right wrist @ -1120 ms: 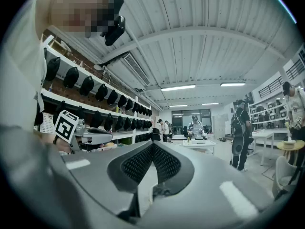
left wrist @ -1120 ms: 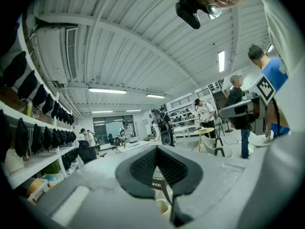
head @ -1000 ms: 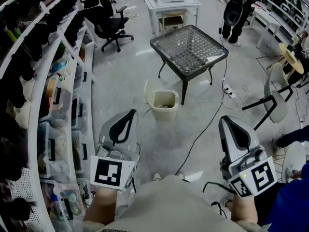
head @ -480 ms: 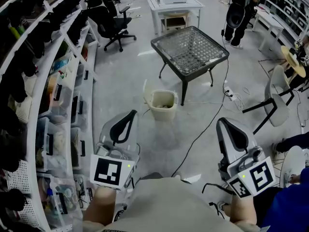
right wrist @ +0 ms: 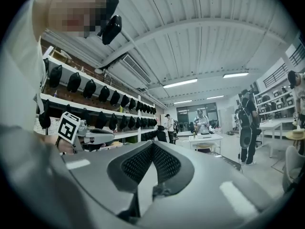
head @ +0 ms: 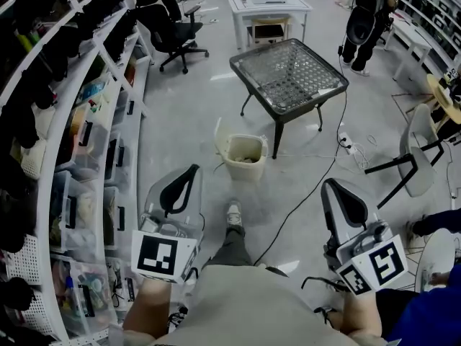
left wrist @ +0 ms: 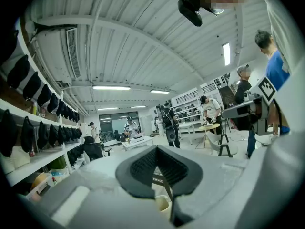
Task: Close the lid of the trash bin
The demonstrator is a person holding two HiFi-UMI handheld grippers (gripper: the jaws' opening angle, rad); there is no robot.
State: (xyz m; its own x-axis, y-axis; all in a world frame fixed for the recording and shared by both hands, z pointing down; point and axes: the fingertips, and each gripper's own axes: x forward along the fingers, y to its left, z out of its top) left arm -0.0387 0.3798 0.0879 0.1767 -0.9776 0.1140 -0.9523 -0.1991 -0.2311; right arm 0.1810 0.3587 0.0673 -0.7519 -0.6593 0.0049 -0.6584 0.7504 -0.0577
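Note:
The cream trash bin (head: pixel 244 158) stands on the grey floor ahead of me, with rubbish inside. Its lid (head: pixel 219 138) is up, standing on edge at the bin's left side. My left gripper (head: pixel 191 172) hovers low and left, short of the bin, jaws shut on nothing. At the lower right my right gripper (head: pixel 330 186) is also shut and empty. In the left gripper view the left gripper (left wrist: pixel 157 151) has its pads meeting, and part of the bin (left wrist: pixel 162 203) peeks beneath them. In the right gripper view the right gripper (right wrist: pixel 151 145) points towards the shelves.
A black table with a mesh-glass top (head: pixel 289 73) stands just behind the bin. White shelving (head: pixel 86 143) runs along the left. A black cable (head: pixel 302 193) crosses the floor. A grey chair (head: pixel 415 150) is at the right. My own leg and shoe (head: pixel 233 218) are between the grippers.
I have stepped forward: my leg and shoe now show between the grippers. Both grippers keep their places and stay shut. The bin's lid is still up.

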